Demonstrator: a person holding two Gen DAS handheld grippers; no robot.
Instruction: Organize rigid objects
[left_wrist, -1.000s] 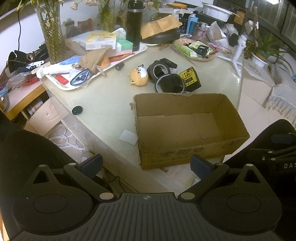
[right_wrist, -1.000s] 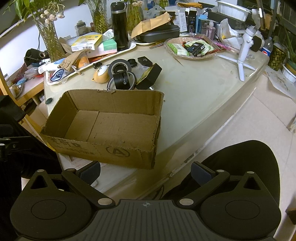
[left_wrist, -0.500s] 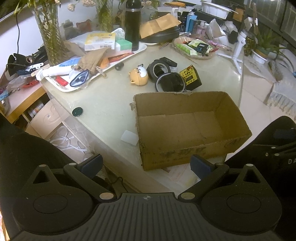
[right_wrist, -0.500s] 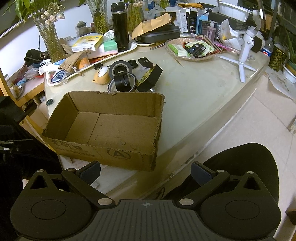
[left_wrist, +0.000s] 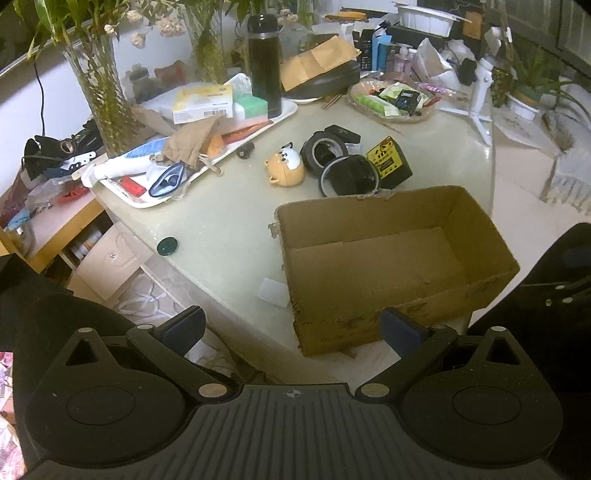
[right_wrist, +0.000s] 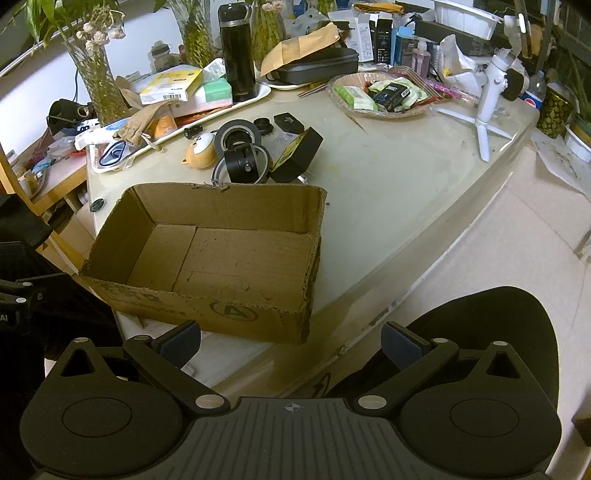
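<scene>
Behind everything on the pale table (right_wrist: 406, 192) stood a tall black thermos (right_wrist: 237, 55) on the far end of a white tray (left_wrist: 280, 110), and this tray also carried a yellow box (left_wrist: 203, 101), a green tissue pack (left_wrist: 251, 108) and a crumpled brown cloth bag (left_wrist: 192, 140). To the right of the thermos lay a wicker basket (right_wrist: 380, 96) with packets, and further right a white tripod stand (right_wrist: 487, 107). To the left of the thermos a glass vase (left_wrist: 105, 96) with green stems stood, and a black chair seat (right_wrist: 491, 332) was below the table edge.
</scene>
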